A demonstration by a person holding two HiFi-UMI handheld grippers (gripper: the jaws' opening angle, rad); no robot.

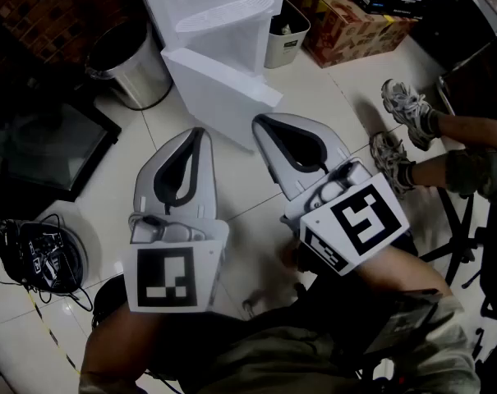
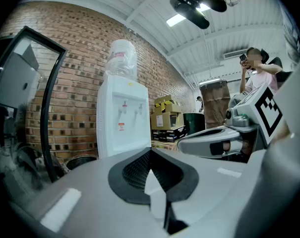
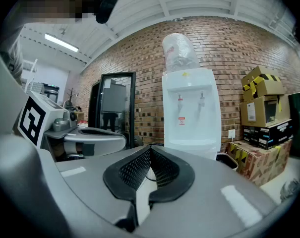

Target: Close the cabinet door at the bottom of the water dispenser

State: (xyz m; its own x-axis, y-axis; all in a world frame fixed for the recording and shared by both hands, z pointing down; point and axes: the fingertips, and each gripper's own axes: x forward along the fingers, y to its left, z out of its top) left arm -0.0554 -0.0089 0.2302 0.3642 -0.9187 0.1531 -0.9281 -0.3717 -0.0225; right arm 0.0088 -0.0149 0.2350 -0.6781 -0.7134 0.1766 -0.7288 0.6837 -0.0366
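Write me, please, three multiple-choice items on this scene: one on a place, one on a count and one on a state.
1. In the head view, on which side of the water dispenser does the round metal bin stand?
A. at its left
B. at its right
C. on top of it

2. How many taps are on the dispenser's front?
A. one
B. two
C. four

3. What state is the right gripper in?
A. wide open, empty
B. shut on a cup
C. shut, empty

Answers:
1 A: the head view shows the bin on the floor to the left of the white dispenser.
2 B: the right gripper view shows two taps side by side under the bottle.
3 C: in its own view the jaws meet at the tips with nothing between them.
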